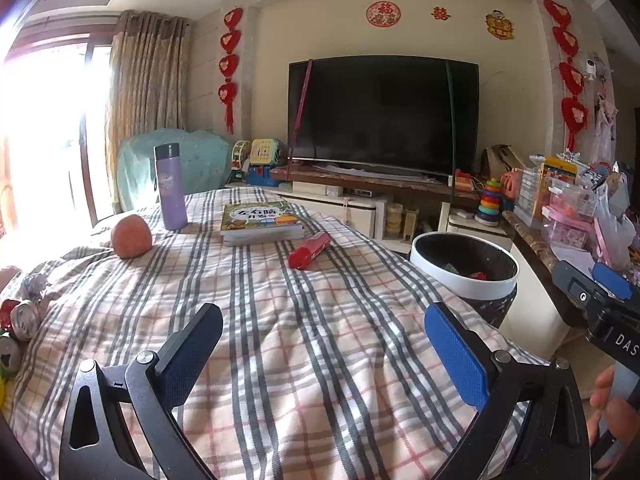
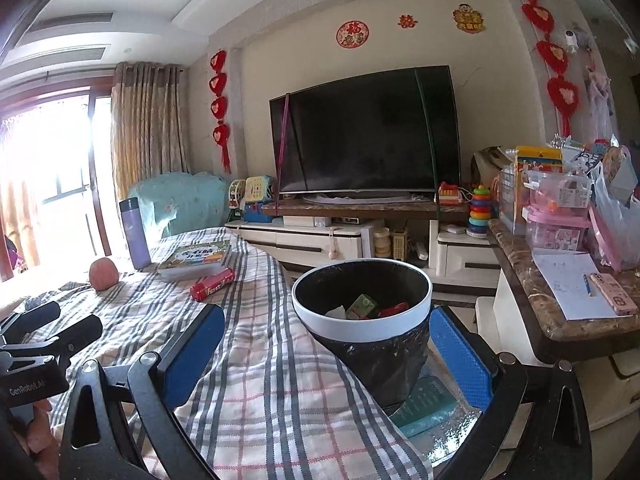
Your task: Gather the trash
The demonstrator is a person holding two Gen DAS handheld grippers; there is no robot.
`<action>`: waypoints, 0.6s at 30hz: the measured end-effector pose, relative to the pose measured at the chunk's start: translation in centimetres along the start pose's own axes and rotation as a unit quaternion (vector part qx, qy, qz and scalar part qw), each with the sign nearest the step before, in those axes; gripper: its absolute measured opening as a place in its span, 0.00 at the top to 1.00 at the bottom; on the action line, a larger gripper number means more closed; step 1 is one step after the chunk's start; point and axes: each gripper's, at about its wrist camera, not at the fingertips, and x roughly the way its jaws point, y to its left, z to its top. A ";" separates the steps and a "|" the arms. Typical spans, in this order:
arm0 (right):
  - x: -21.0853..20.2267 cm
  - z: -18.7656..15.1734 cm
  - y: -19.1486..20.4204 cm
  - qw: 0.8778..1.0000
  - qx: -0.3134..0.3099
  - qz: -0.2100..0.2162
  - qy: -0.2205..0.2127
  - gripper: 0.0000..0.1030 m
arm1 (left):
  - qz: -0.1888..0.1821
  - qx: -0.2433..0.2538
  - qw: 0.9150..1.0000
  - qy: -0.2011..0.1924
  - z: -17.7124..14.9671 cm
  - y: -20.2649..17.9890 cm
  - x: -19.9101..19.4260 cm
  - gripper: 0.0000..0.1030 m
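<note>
Left gripper point(image 1: 322, 354): fingers spread wide with nothing between them, hovering over the plaid cloth point(image 1: 320, 360) that covers the surface.
Right gripper point(image 2: 326, 350): fingers also wide apart and empty, framing the trash bin point(image 2: 362, 326) just ahead; its tip shows at the right edge of the left wrist view.
Hand point(image 1: 608, 412): a person's fingers show at the lower right of the left wrist view, beside the bin side of the surface.
Trash bin: white rim, black liner bag, standing just off the right edge of the surface (a green carton, a red wrapper and some paper already lie inside).
Crushed cans point(image 1: 18, 330): at the surface's left edge, far from the bin, near a crumpled wrapper point(image 1: 34, 282).
Red snack tube point(image 1: 310, 250): lying on its side on the cloth, left of the bin and beyond the fingers.
Book point(image 1: 260, 220): flat on the cloth just behind the tube, farther from the bin.
Peach-coloured fruit point(image 1: 132, 236): left of the book, well apart from the bin.
Purple flask point(image 1: 171, 186): upright, between the fruit and the book, slightly behind them.
Television point(image 1: 384, 114): dark screen on the far wall unit, behind the bin.
</note>
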 end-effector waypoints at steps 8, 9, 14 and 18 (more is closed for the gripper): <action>0.0 -0.2 0.2 1.000 -0.005 0.002 0.000 0.00 | 0.004 0.001 1.000 -0.007 0.0 0.3 0.1 0.01; 0.0 -0.2 0.3 1.000 -0.006 0.002 -0.001 0.00 | 0.004 0.001 1.000 -0.008 -0.1 0.3 0.1 0.01; -0.1 -0.1 0.6 1.000 -0.012 0.005 -0.003 0.00 | 0.005 0.001 1.000 -0.008 -0.2 0.3 0.1 0.01; -0.1 -0.1 0.8 1.000 -0.015 0.008 -0.003 0.00 | 0.005 -0.001 1.000 -0.009 -0.3 0.5 0.1 0.01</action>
